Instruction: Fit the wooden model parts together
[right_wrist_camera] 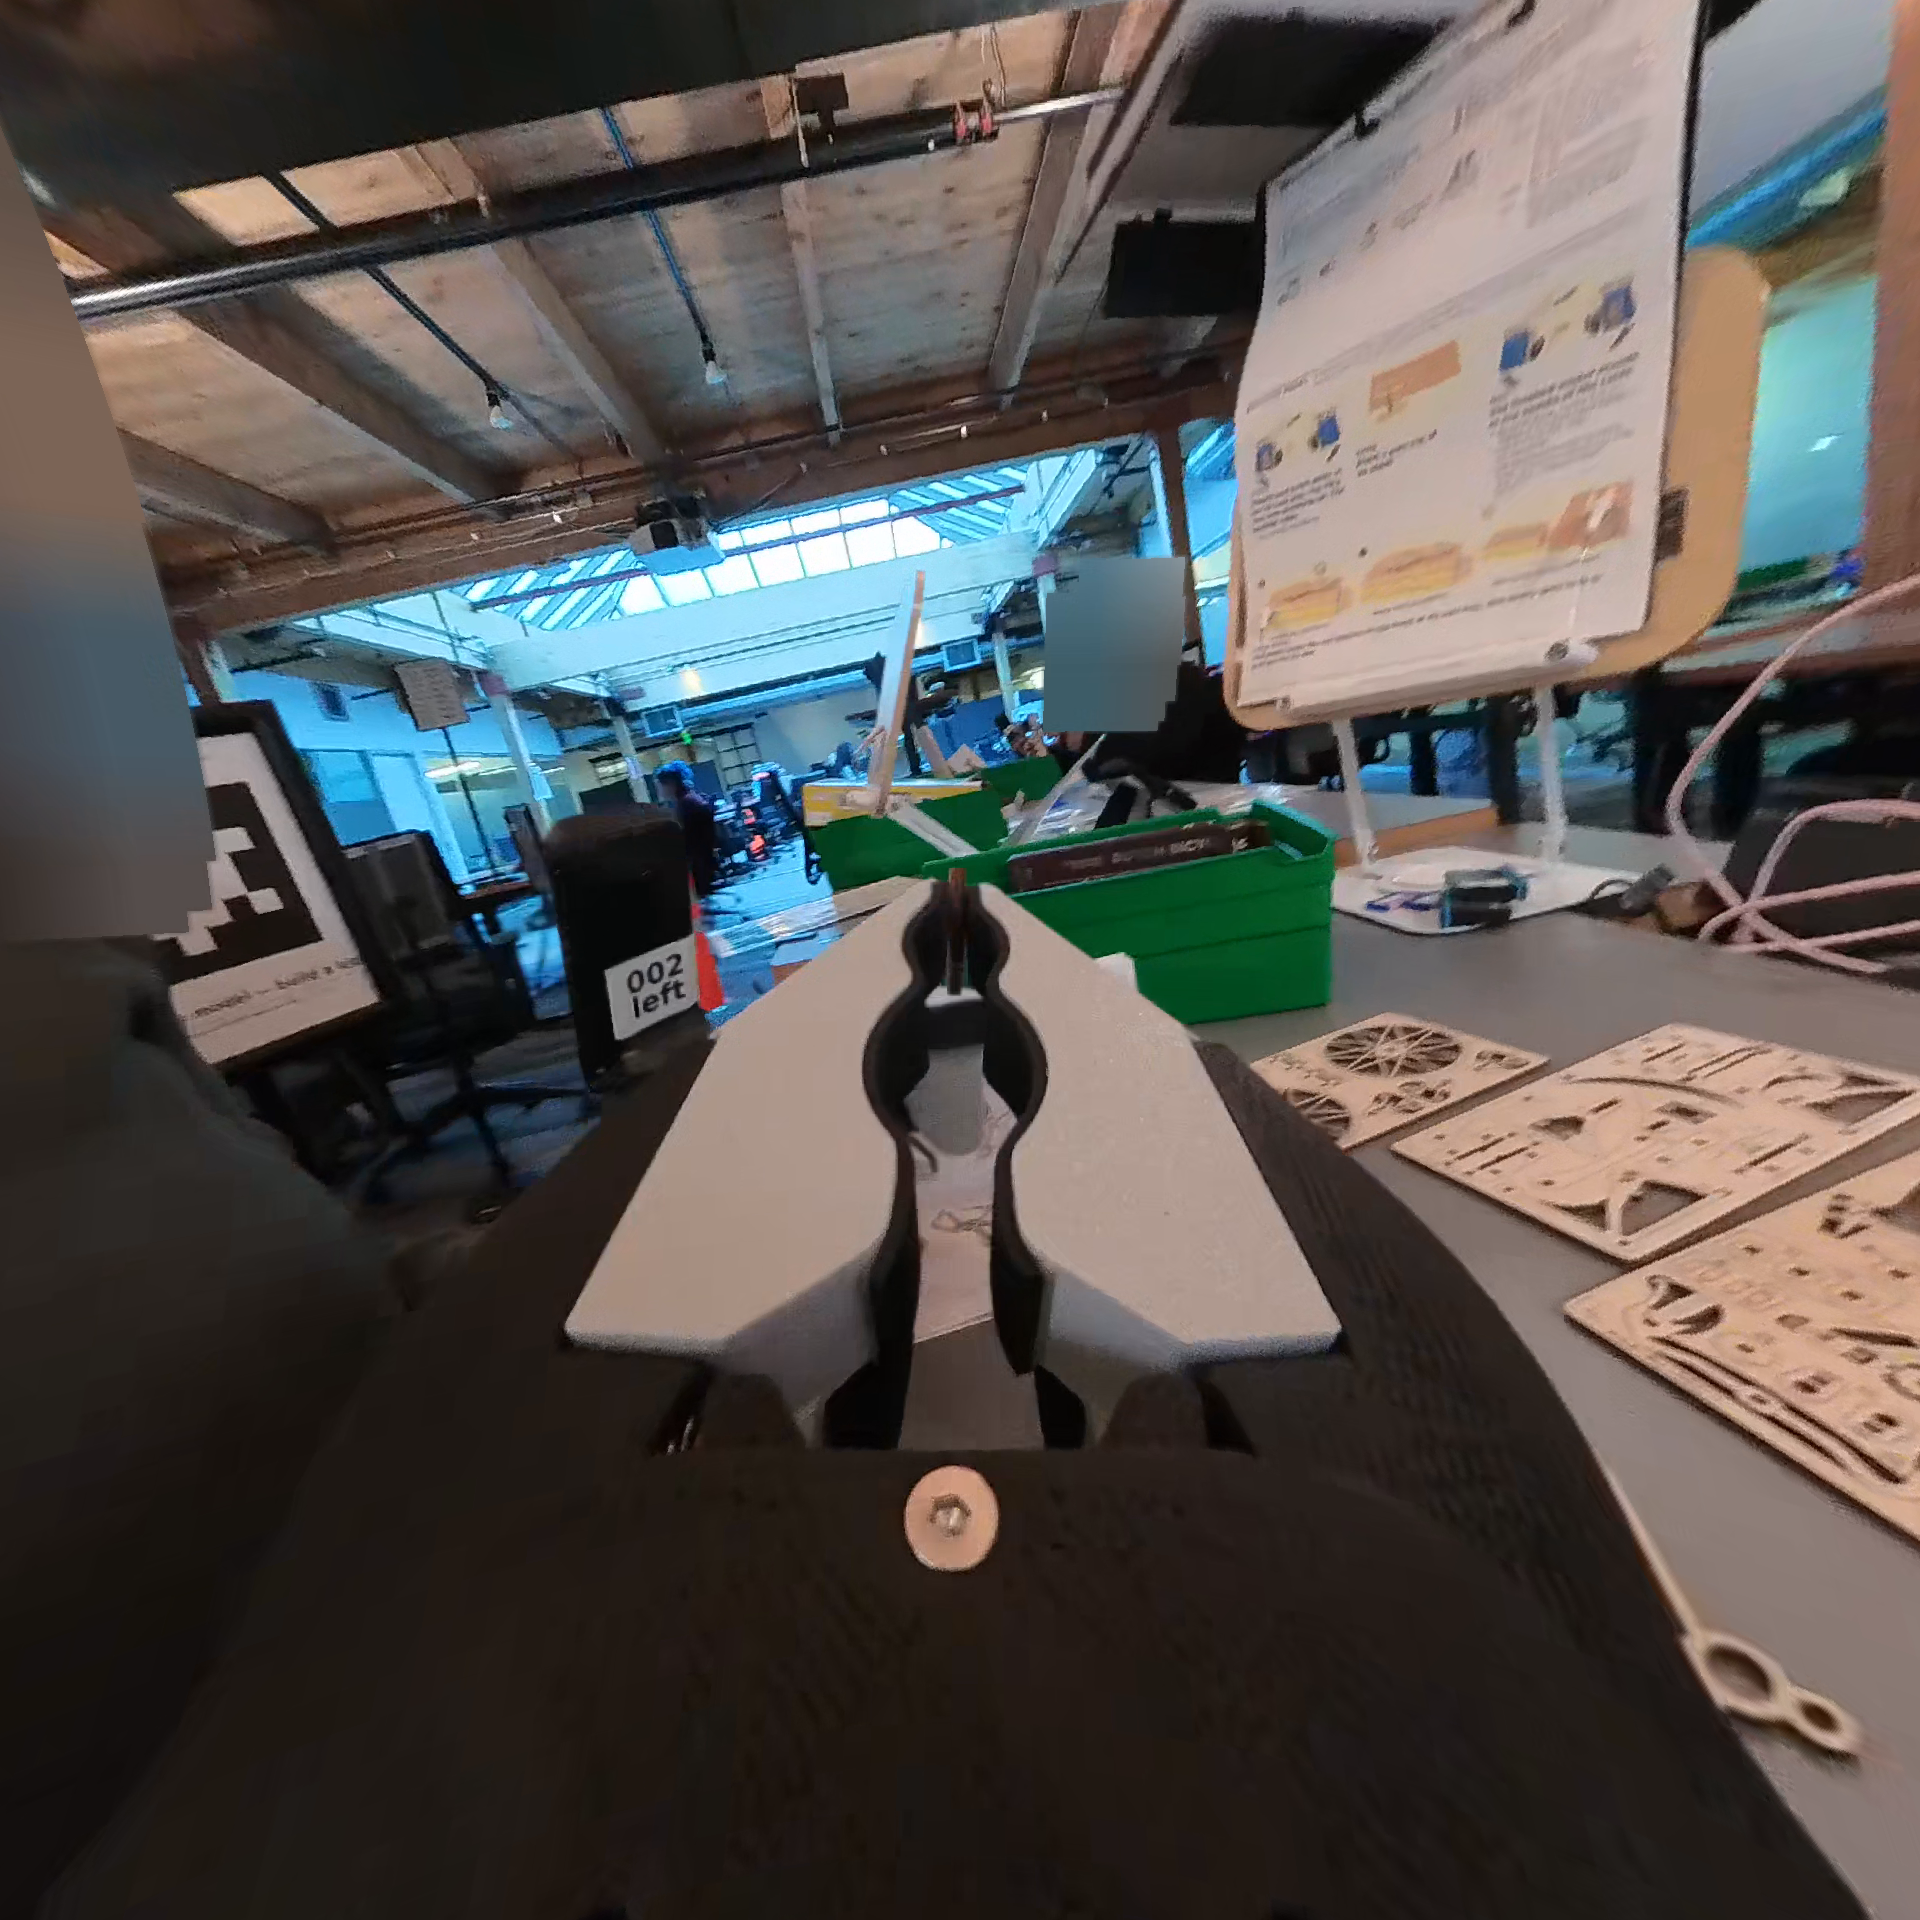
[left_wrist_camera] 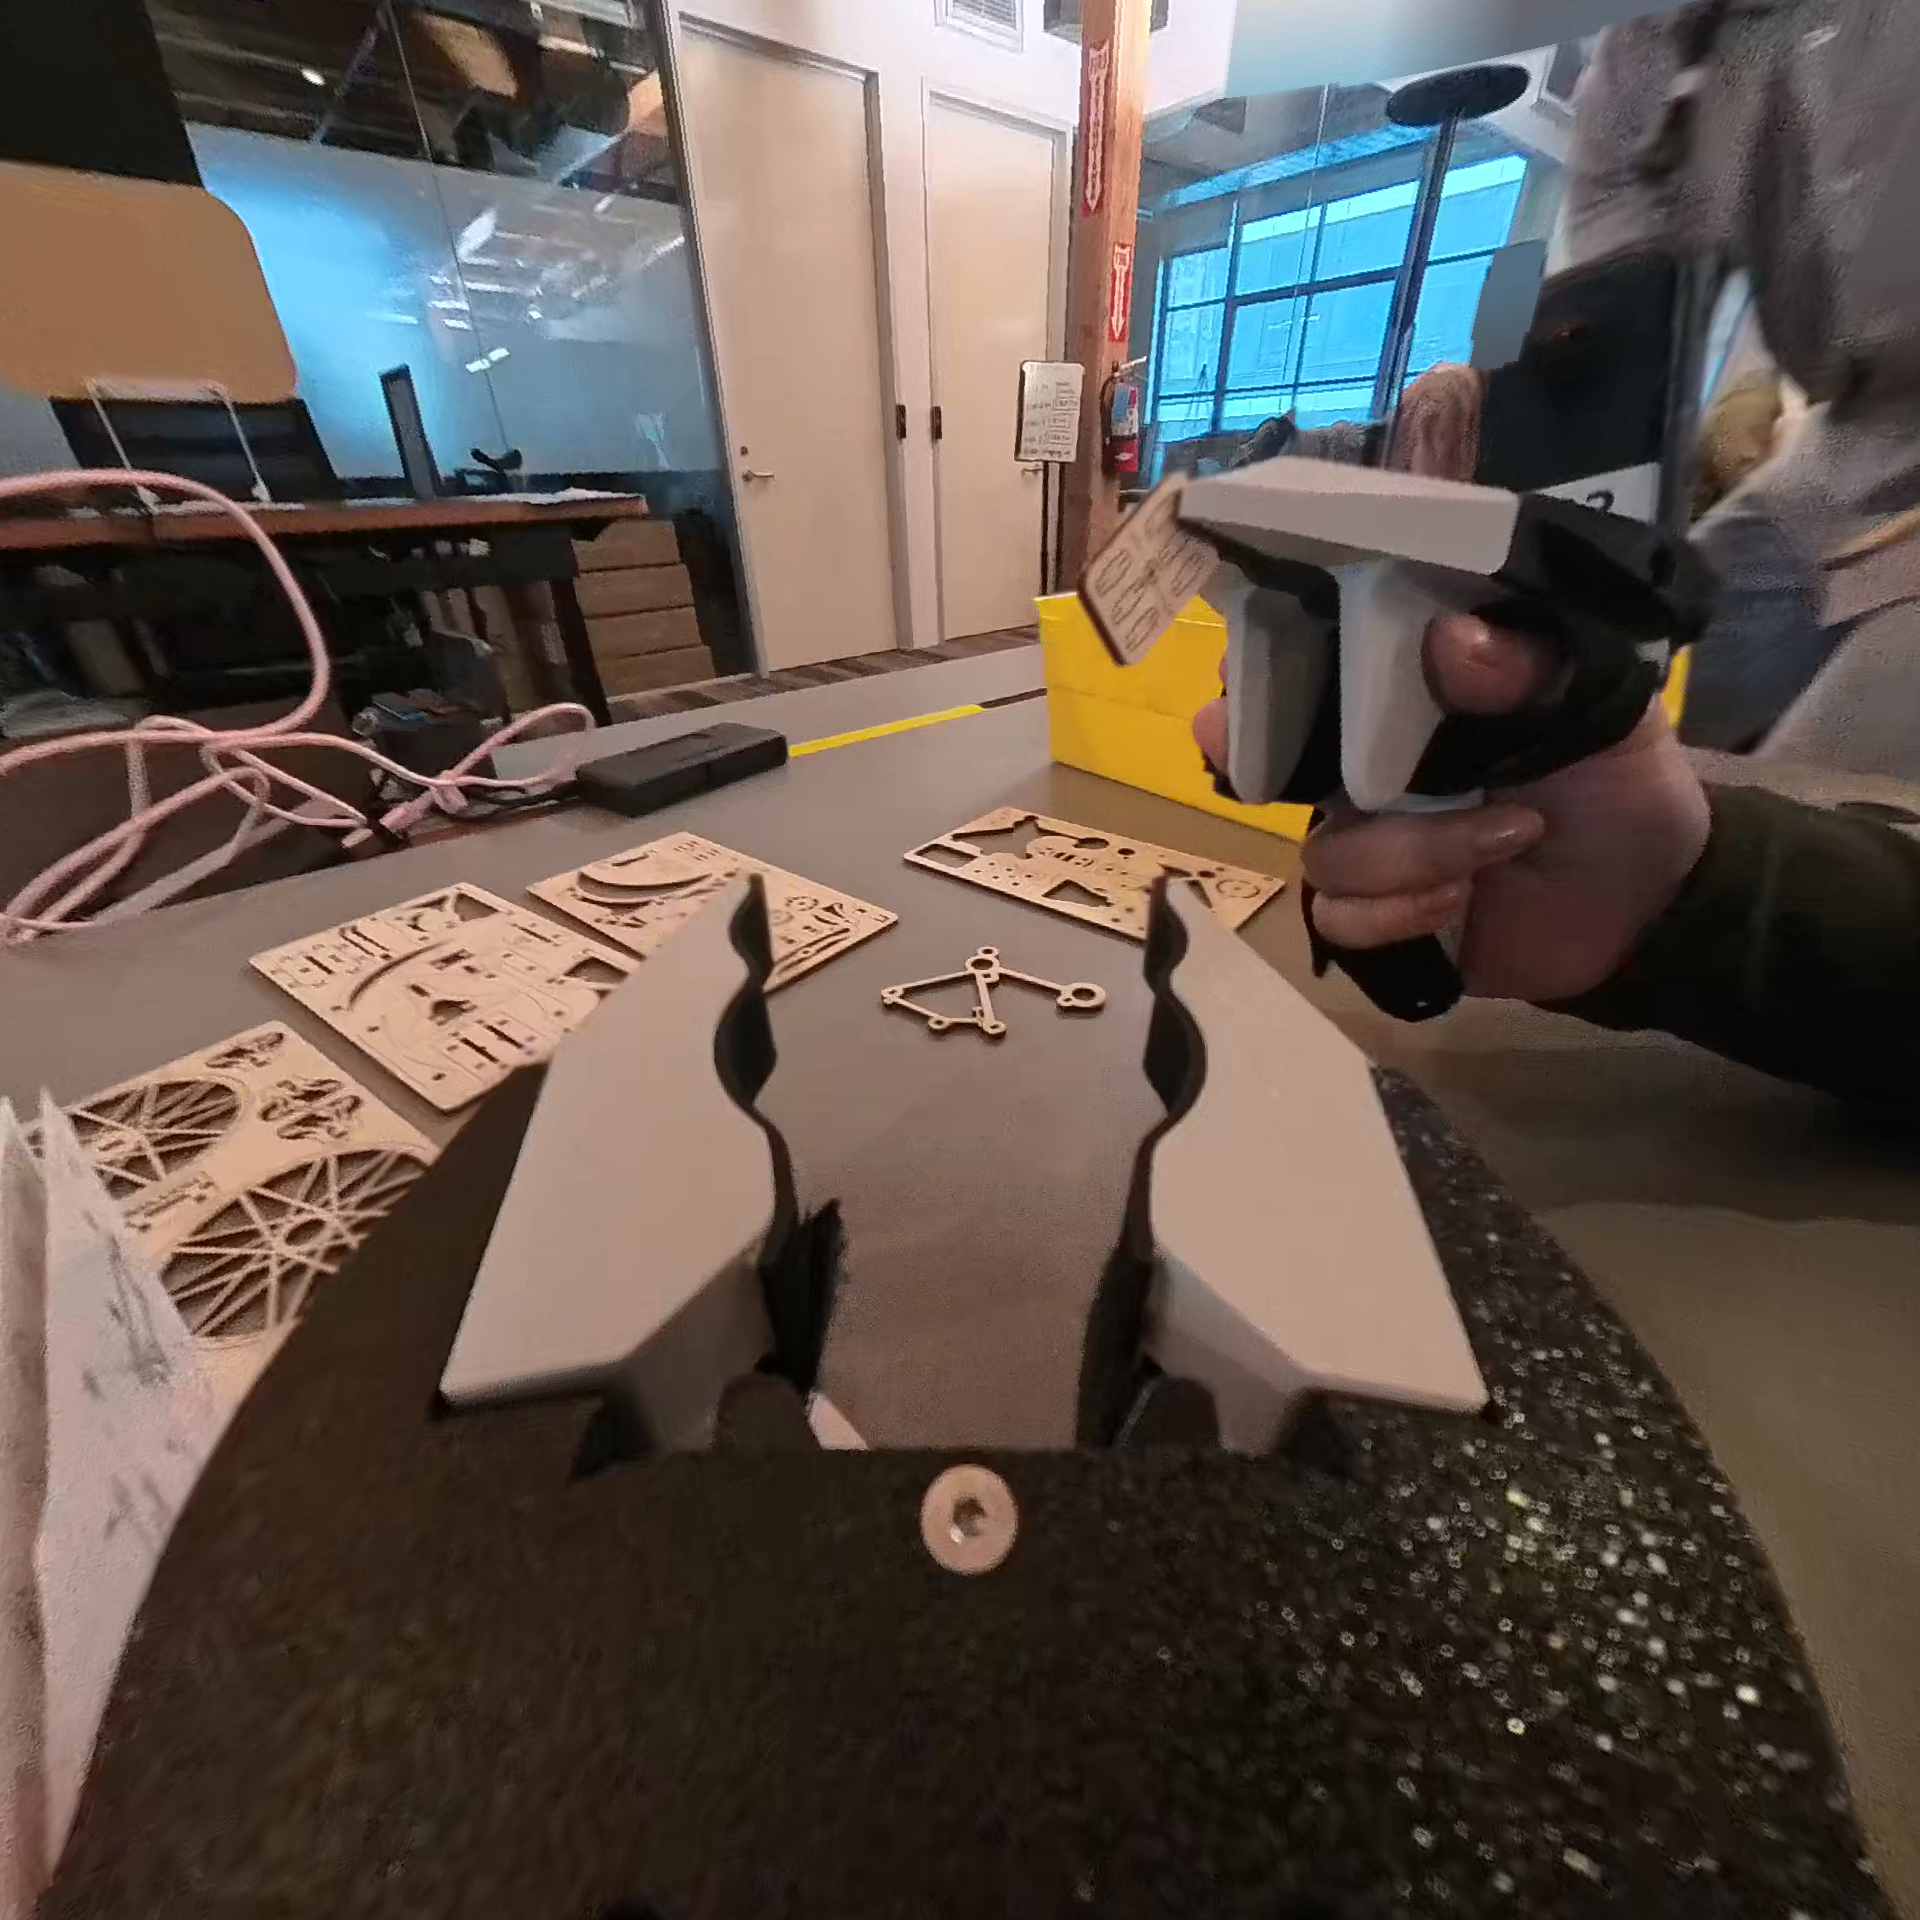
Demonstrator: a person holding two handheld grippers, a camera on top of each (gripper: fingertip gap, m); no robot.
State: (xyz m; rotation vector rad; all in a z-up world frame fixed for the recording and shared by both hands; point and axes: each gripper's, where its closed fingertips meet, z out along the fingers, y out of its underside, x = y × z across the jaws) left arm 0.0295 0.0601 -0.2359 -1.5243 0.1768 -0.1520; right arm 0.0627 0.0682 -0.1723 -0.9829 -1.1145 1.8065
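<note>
Grey surface [left_wrist_camera: 935, 790], matte. Two pale closed doors [left_wrist_camera: 790, 364] in a white wall, centre of the left wrist view. Frosted glass partition [left_wrist_camera: 468, 312] at upper left. Wooden post [left_wrist_camera: 1107, 260] beside gridded windows [left_wrist_camera: 1309, 312] showing blue daylight. Timber beam ceiling [right_wrist_camera: 520, 312] with pipes, top of the right wrist view; skylights [right_wrist_camera: 790, 561] below it. Wooden desk [left_wrist_camera: 312, 520] at left.

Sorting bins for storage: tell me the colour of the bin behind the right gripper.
Yellow bin, clearest in the left wrist view.
</note>
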